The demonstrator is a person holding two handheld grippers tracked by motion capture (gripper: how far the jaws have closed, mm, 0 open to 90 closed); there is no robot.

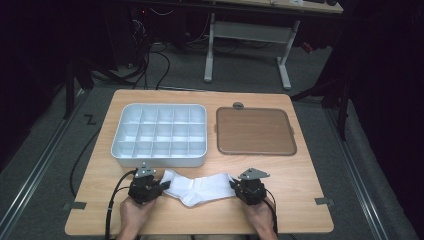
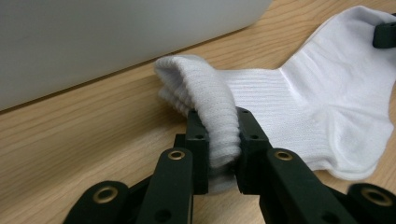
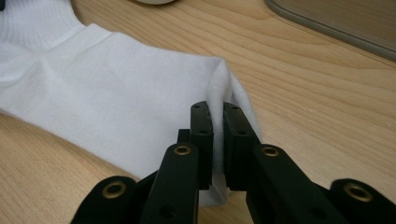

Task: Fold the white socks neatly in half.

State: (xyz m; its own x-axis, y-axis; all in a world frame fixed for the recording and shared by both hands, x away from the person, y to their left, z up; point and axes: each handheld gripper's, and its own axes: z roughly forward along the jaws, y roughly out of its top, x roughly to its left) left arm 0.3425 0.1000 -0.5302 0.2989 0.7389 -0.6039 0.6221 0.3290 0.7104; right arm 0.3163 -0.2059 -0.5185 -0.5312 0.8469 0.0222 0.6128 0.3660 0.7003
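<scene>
A white sock (image 1: 200,187) lies stretched across the front of the wooden table (image 1: 300,170), between my two grippers. My left gripper (image 1: 162,186) is shut on its ribbed cuff, which bunches up between the black jaws (image 2: 219,135). My right gripper (image 1: 234,185) is shut on the toe end, a fold of the white fabric (image 3: 218,121) pinched between its jaws. In the left gripper view the sock's heel and foot (image 2: 336,93) run off to the right, where the tip of the other gripper (image 2: 385,35) shows at the edge.
A white compartment tray (image 1: 159,134) with several empty cells stands behind the sock at the left. A brown flat tray (image 1: 255,131) lies to its right, with a small grey round thing (image 1: 238,105) just behind it. Desk legs and cables lie on the floor beyond the table.
</scene>
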